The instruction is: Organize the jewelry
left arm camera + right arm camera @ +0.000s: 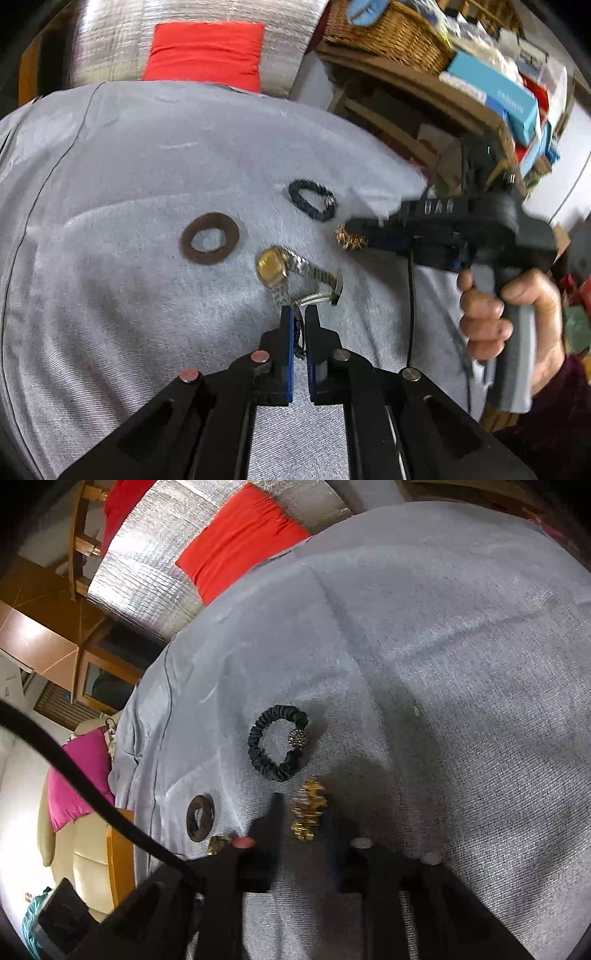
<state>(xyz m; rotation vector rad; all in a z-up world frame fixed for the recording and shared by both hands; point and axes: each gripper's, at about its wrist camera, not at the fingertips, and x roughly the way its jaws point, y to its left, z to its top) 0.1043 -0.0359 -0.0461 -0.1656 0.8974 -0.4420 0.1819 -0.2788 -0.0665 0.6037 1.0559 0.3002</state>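
Grey cloth (pixel 122 177), wrinkled and seamed, covering the whole work surface and bearing all pieces. Silver quilted backing (pixel 110 40) with red cushion (pixel 205 50) at the far edge; wicker basket (pixel 391 33) and blue boxes on a wooden shelf at far right. Right gripper (pixel 349 236), black, held by a hand (pixel 517 317) on a grey grip, entering from the right; in the right wrist view its fingers stand either side of the gold bracelet (pixel 308 808), a bunched gold-link piece just off the cloth or on it, which cannot be told; contact of both fingers is blurred, so its grasp cannot be told. Left gripper (pixel 300 314), near centre, fingers narrow with blue pads, pinched on the band of the wristwatch (pixel 291 273). Wristwatch: gold face, steel link band, clasp open, lying near centre of the cloth, right of the brown ring. Black scrunchie (pixel 312 199) with a beaded ball, far of the gold bracelet, close beside it. Brown ring (pixel 209 238), a flat dark disc with a central hole, left of the wristwatch, apart from it.
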